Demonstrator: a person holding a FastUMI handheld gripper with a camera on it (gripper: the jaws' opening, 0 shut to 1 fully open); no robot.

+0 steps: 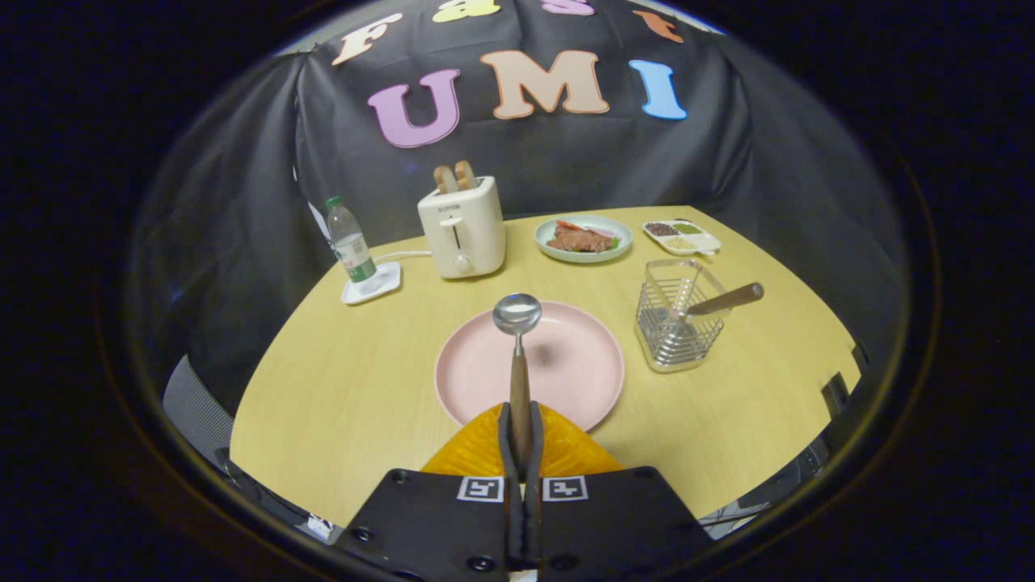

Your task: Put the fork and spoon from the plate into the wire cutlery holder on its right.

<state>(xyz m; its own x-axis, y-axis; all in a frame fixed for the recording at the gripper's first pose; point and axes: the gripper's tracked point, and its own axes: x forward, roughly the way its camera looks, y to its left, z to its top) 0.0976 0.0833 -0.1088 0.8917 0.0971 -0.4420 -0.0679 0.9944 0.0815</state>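
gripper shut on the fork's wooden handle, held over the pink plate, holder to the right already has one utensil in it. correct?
Not the fork: the gripper is shut on the spoon, its round bowl showing ahead of the fingers in the gripper view. The rest stands: it is over the pink plate, and the holder has one wooden-handled utensil.
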